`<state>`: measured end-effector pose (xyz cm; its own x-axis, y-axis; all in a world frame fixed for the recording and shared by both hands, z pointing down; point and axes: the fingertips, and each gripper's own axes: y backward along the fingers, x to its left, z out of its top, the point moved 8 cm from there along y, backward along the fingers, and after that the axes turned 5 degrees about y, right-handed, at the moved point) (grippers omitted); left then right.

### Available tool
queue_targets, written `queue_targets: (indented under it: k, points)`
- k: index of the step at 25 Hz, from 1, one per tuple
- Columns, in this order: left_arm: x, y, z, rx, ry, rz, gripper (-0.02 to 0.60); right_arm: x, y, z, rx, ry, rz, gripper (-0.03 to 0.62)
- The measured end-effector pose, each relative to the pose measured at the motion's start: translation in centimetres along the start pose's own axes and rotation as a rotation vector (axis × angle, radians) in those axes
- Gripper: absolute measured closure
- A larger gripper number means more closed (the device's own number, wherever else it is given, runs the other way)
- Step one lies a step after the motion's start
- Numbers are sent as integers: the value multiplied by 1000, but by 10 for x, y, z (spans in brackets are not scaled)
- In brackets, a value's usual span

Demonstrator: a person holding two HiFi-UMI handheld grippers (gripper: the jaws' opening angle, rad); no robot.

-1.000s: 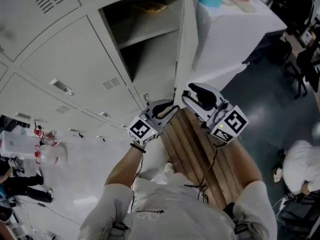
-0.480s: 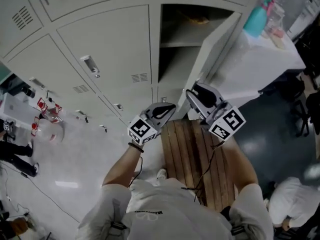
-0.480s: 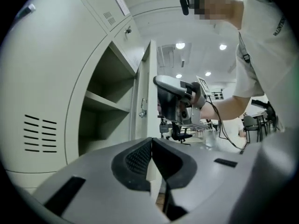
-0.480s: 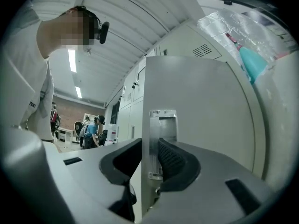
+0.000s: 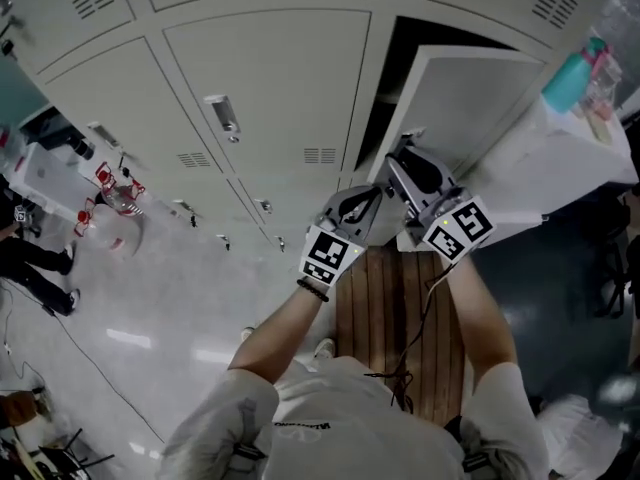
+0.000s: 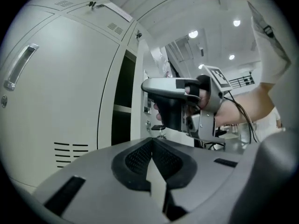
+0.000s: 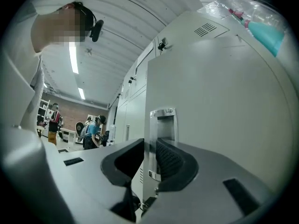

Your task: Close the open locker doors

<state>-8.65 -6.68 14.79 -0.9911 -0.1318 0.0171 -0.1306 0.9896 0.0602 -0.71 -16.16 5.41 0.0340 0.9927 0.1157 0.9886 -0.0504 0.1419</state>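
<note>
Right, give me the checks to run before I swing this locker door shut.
1. Locker door shut: not ok, it stands ajar.
2. Right gripper placed: ok, the door's edge and its metal latch plate sit between the jaws.
3. Grip set: not ok, the jaws are closing and not yet clamped.
4. Left gripper free: ok, shut and empty.
5. Left gripper out of the door's swing: cannot tell.
6. Locker opening unobstructed: ok, nothing sticks out.
</note>
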Motion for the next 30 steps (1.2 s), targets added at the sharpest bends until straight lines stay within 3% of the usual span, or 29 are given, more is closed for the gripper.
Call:
queue_targets:
  k: [3,18,26,28,30]
  points:
    - [12,-16,2,9,-1,51,577,-10,-10,-4,-8,-11,-17,543]
    - [50,-62,7,44,-17,193,577,-36,-52,-13,9,-1,-177,553]
    - [56,-66,7,44,1,195,578,-37,-58,-14,5,7,-213,551]
    - [57,-67,8,47,8,189,578,-35,-56,-14,13,15,-258,546]
    - [58,-67,8,55,3,175,578,-30,-45,-15,14,18,-314,582]
